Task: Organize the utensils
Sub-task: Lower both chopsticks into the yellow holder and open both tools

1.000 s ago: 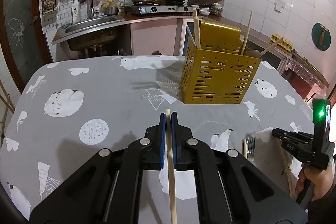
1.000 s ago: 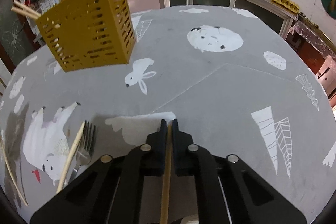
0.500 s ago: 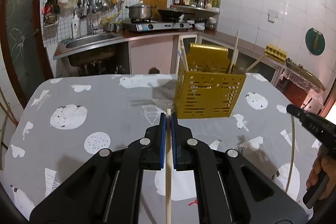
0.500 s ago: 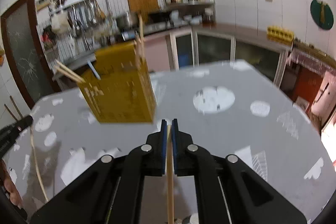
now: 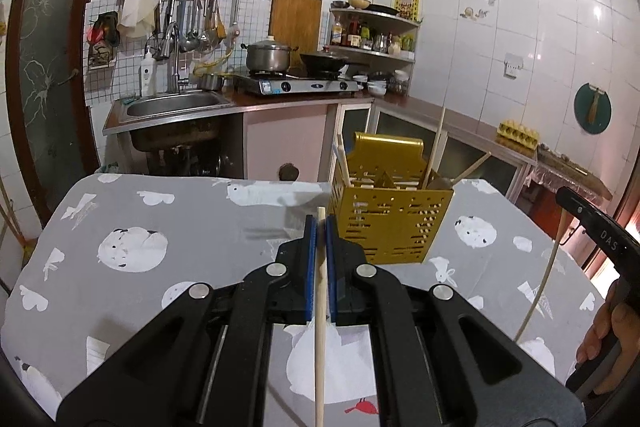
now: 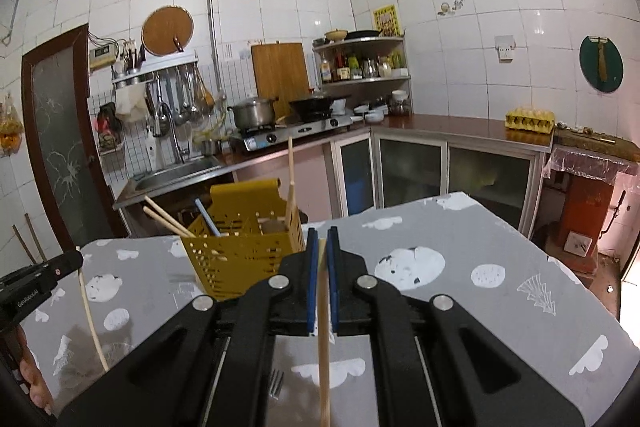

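The counter under a grey cloth printed with white animals [image 5: 168, 227] carries a perforated yellow metal utensil caddy [image 5: 390, 223] – the landmark here – with several wooden chopsticks [image 5: 436, 143] leaning out of it. Near the caddy's left corner, the left gripper [image 5: 320, 223] has its jaws closed on a pale wooden chopstick [image 5: 320, 327]. To the caddy's right, the right gripper [image 6: 322, 243] – jaws likewise closed – pinches a second wooden chopstick [image 6: 323, 347].

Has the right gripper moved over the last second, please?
Yes. The right gripper has risen from the table; the yellow caddy sits lower now.
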`<state>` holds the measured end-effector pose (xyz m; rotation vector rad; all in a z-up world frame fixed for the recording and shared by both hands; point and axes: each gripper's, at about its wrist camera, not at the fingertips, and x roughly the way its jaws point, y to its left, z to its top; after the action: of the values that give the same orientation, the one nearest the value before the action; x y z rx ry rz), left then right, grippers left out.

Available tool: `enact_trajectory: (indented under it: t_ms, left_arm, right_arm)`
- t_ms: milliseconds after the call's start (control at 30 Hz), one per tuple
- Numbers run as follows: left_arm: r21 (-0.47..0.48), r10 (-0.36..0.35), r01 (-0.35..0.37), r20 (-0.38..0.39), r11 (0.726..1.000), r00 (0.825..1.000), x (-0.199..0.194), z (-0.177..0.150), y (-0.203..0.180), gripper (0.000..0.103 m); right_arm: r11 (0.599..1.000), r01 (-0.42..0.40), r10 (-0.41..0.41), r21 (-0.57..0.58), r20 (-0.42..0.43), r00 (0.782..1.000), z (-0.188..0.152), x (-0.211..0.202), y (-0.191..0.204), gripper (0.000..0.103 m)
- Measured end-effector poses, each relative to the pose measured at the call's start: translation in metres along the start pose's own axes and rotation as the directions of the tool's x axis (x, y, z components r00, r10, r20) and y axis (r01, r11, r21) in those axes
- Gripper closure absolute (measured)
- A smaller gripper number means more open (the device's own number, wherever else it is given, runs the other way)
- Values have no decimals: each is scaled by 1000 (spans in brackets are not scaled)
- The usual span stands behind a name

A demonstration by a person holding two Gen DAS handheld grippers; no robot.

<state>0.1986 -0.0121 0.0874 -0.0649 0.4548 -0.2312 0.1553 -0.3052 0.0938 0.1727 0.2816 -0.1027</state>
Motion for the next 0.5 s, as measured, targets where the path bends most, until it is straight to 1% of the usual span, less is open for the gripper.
enact_trajectory:
  t_ms: [233, 500]
  left_arm:
    - [-7, -12, 12, 19, 1000, 1000, 6, 4, -1, 99]
    - [0, -17, 17, 52, 1000, 999, 10, 13, -4, 99]
  right_arm:
    - [999, 9, -7, -31, 41, 999, 7, -1, 5, 98]
    - [999, -6, 9, -53, 52, 999, 15, 7, 11, 98]
